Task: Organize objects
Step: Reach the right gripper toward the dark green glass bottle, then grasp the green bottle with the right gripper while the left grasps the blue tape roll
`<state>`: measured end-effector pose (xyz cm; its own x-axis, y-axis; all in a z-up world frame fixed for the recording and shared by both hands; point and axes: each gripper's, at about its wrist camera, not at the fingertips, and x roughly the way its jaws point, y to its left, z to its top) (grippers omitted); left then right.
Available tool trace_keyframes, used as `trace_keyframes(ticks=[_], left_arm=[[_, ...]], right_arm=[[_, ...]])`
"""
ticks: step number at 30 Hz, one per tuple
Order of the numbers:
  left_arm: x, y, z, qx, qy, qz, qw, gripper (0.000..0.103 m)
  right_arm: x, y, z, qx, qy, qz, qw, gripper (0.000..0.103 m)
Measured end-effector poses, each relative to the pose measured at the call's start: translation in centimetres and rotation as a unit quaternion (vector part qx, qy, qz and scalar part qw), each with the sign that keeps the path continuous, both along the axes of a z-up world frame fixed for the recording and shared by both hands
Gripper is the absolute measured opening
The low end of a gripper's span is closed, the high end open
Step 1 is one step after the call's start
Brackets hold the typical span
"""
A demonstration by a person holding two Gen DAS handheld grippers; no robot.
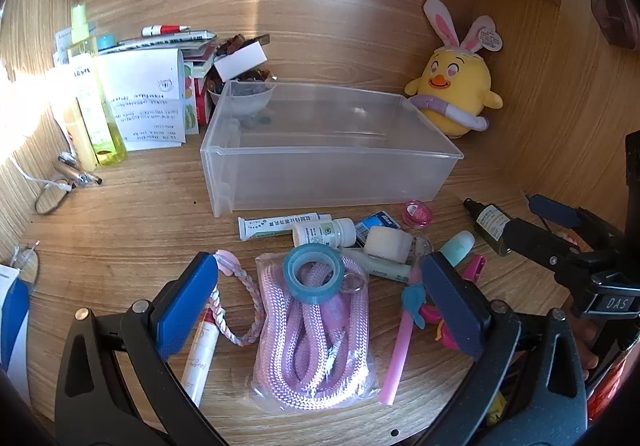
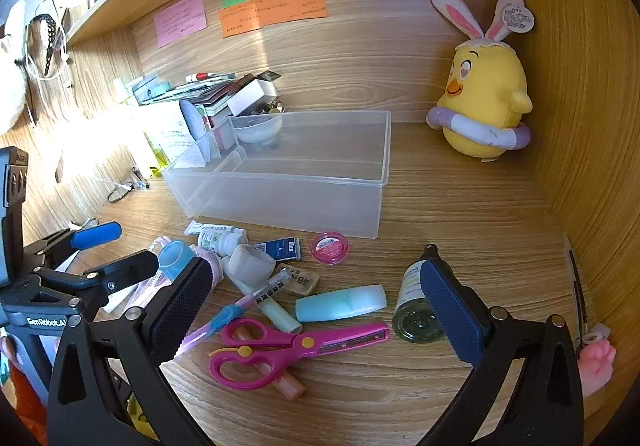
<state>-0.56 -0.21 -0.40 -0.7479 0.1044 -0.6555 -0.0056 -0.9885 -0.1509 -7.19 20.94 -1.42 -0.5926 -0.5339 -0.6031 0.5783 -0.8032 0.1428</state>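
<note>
A clear plastic bin (image 1: 332, 170) (image 2: 280, 202) stands on the wooden desk, with nothing visible inside. In front of it lies a pile of small items. My left gripper (image 1: 320, 302) is open over a bagged pink rope (image 1: 316, 342) with a blue tape roll (image 1: 314, 274) on top. My right gripper (image 2: 316, 306) is open above pink scissors (image 2: 288, 350), a light blue marker (image 2: 340, 306) and a dark glass bottle (image 2: 412, 306). A white pill bottle (image 1: 324, 232), an ointment tube (image 1: 276, 226) and a pink round pot (image 2: 329, 247) lie near the bin.
A yellow chick plush (image 2: 484, 102) sits in the back right corner. A stack of books, papers and a yellow spray bottle (image 1: 90, 94) stands at the back left. A small bowl (image 1: 244, 98) sits behind the bin. Wooden walls close in both sides.
</note>
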Motion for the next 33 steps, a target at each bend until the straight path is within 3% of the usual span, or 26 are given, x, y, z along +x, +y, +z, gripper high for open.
trace_keyframes(ticks=[7, 10, 18, 23, 31, 33], left_arm=[[0.1, -0.2, 0.0, -0.012, 0.008, 0.007, 0.9999, 0.101], [-0.2, -0.6, -0.1, -0.021, 0.003, 0.012, 0.9997, 0.088], [-1.5, -2.3, -0.9, 0.008, -0.02, 0.019, 0.9996, 0.072], [-2.2, -1.4, -1.7, 0.01, -0.03, -0.001, 0.9995, 0.066], [-3.5, 0.3, -3.4, -0.012, -0.052, -0.023, 0.9983, 0.062], [-3.6, 0.5, -3.5, -0.022, -0.05, -0.019, 0.9983, 0.056]], right_arm=[[-0.5, 0.4, -0.6, 0.005, -0.001, 0.004, 1.0, 0.102], [-0.6, 0.7, -0.6, 0.013, 0.005, 0.006, 1.0, 0.097], [-2.7, 3.0, -0.6, 0.006, -0.004, -0.024, 1.0, 0.067], [-4.5, 4.1, -2.1, -0.002, -0.047, -0.04, 0.998, 0.047], [-6.2, 3.6, -4.9, 0.017, -0.09, -0.05, 0.995, 0.044], [-6.8, 3.5, -5.4, 0.02, -0.099, -0.054, 0.993, 0.044]])
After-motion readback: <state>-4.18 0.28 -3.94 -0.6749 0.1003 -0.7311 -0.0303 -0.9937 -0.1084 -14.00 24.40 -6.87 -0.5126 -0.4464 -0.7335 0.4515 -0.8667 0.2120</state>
